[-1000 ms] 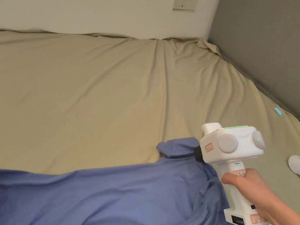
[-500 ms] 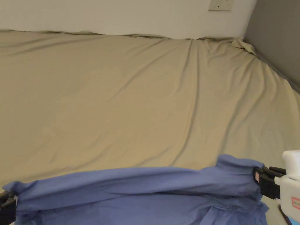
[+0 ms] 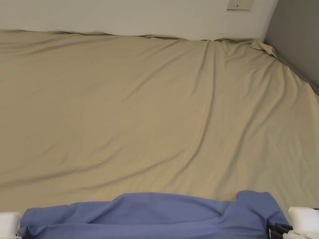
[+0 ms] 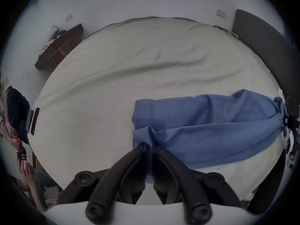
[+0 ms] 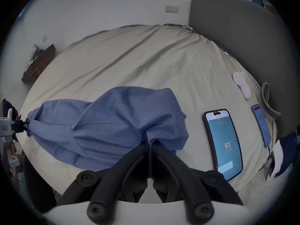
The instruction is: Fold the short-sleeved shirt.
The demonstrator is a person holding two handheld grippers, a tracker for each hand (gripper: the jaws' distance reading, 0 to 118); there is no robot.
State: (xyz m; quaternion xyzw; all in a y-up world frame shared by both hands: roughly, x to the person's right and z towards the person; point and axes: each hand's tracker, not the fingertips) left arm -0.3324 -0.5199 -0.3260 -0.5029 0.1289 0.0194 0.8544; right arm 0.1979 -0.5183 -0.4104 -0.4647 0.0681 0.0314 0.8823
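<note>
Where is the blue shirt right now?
The blue shirt lies at the near edge of the bed in the head view, stretched between the left gripper and the right gripper, which pinch its two ends.

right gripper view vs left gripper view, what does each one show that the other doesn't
Right gripper view: a lit phone on the bed beside the shirt, a second phone and a white object near the headboard, and the right gripper with its jaws shut on blue cloth. Left gripper view: a seated person at the bed's edge, and the left gripper with its jaws shut on the hem end. Both: the blue shirt stretched between the grippers, the beige bed sheet, a dark shelf.
</note>
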